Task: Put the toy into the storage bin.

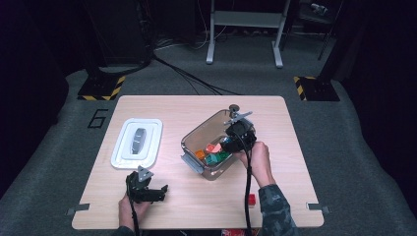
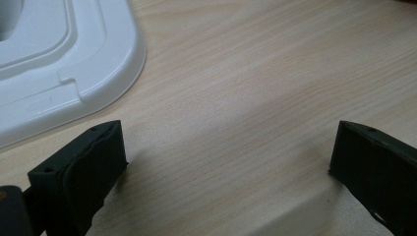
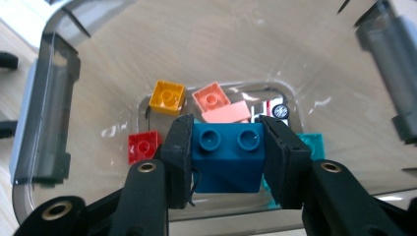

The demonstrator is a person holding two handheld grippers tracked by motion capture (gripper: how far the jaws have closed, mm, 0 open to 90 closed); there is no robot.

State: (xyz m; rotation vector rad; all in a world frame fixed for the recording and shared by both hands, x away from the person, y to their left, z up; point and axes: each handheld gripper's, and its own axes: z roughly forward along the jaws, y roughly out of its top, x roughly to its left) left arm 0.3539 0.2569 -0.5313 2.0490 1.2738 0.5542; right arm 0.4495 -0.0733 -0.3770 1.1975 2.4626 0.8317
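Currently the right gripper (image 3: 226, 162) is clamped on a dark blue two-stud brick (image 3: 227, 156), both pads pressed flat on its short end faces, brick sitting squarely between the jaws near the tips. Studs face up toward the camera; long axis runs jaw to jaw, across the right gripper view. Brick is held inside the clear plastic bin (image 3: 46, 113), above the loose pieces on its floor: orange brick (image 3: 167, 97), pink brick (image 3: 211, 98), red brick (image 3: 144, 146), teal brick (image 3: 313, 145) partly hidden behind the right pad. In the high view the bin (image 1: 196, 132) sits mid-table, white lid (image 1: 138, 142) well apart to its left. Left gripper (image 2: 228, 162) rests low over bare wooden table (image 2: 246, 88) just beside the lid's corner (image 2: 74, 64), jaws spread wide, nothing between them.
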